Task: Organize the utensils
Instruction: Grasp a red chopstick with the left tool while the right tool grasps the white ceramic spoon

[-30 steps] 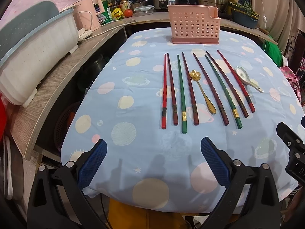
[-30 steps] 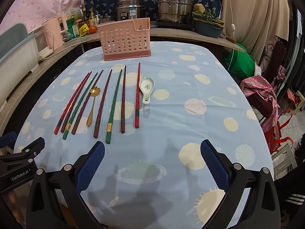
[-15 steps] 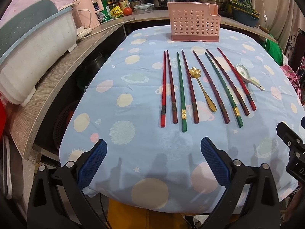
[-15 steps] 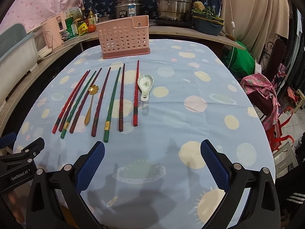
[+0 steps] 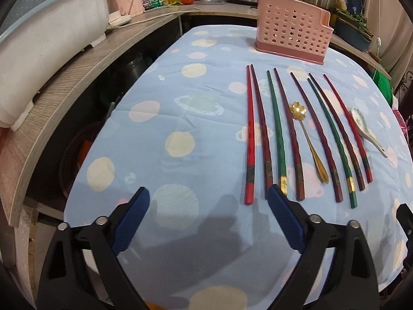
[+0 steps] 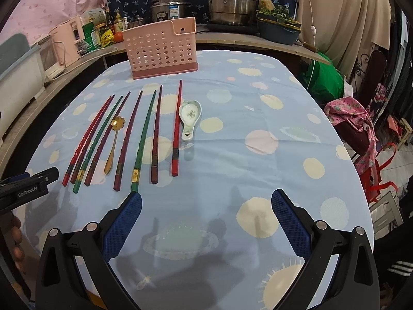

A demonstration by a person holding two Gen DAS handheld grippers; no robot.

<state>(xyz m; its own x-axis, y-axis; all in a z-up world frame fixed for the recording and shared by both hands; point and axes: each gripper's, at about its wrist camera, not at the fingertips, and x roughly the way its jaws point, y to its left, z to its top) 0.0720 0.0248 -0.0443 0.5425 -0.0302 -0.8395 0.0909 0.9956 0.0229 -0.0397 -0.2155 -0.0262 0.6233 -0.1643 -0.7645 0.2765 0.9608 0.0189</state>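
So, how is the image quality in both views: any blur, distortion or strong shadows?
Left wrist view: strong fisheye bending, the chopsticks curve; near ends slightly smeared; soft shadows on the cloth ahead of the left gripper. Right wrist view: sharper, the same bending at the edges, dark corners; gripper shadows fall on the cloth before the right gripper. No strong glare in either.

Left tongs [image 5: 208, 213] just narrowing, nothing between, right tongs [image 6: 206, 213] wide
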